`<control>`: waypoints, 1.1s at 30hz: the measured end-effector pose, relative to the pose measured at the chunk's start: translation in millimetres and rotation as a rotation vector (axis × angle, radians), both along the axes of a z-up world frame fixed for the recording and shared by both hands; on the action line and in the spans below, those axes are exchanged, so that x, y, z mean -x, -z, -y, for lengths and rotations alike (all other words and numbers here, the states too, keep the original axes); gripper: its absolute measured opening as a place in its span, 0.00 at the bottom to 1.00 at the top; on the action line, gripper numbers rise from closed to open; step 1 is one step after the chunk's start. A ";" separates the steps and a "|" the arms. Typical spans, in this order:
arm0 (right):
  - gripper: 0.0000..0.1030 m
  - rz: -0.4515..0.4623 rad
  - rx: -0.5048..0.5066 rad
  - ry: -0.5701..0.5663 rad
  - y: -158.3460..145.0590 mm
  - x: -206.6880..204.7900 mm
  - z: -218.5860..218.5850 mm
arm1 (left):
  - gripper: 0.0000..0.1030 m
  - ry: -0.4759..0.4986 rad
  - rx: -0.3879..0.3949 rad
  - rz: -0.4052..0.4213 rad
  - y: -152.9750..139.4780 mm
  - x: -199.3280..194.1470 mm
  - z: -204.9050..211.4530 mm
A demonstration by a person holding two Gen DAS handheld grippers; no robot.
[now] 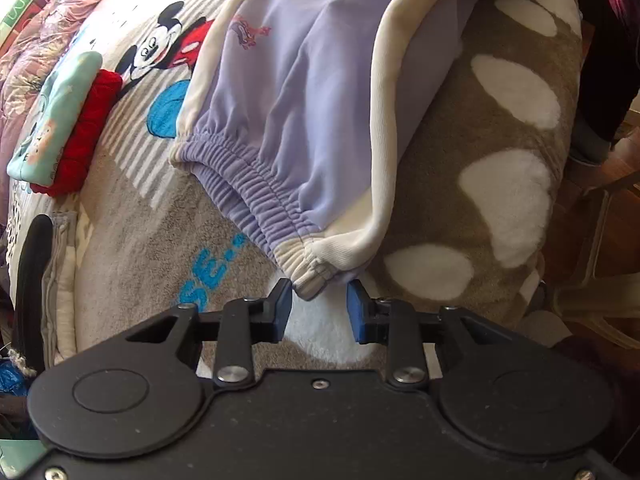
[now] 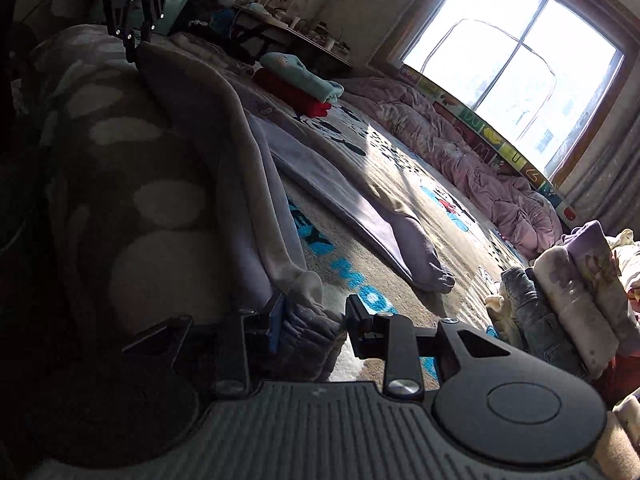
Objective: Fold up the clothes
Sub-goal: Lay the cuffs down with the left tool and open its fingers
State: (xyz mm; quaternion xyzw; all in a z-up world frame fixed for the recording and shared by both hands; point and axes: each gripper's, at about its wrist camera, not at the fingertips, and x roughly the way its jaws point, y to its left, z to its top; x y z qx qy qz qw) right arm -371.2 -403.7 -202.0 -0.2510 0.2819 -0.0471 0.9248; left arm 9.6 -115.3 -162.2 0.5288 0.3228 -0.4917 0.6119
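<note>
Left gripper (image 1: 316,312) gapes at the trousers' (image 1: 304,128) waistband corner; right gripper (image 2: 314,322) spreads around a cuff (image 2: 308,336). We should pinch both squarely before lifting.

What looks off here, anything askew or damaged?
Nothing damaged or spilled. The lilac sweatpants lie unfolded with legs splayed apart, one cuff well away from the other. Left gripper is open at the waistband corner; right gripper is open around the near cuff.
</note>
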 end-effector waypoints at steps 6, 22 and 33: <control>0.62 0.026 -0.075 -0.009 -20.3 13.4 -2.9 | 0.26 -0.036 0.095 -0.074 -31.4 -2.9 -11.9; 0.69 -0.143 -0.776 0.393 20.9 -23.6 80.6 | 0.30 0.091 -0.106 -0.088 24.5 29.8 32.3; 0.21 -0.011 -0.612 0.348 -22.4 -17.0 64.8 | 0.38 0.057 -0.073 -0.047 30.0 25.5 22.4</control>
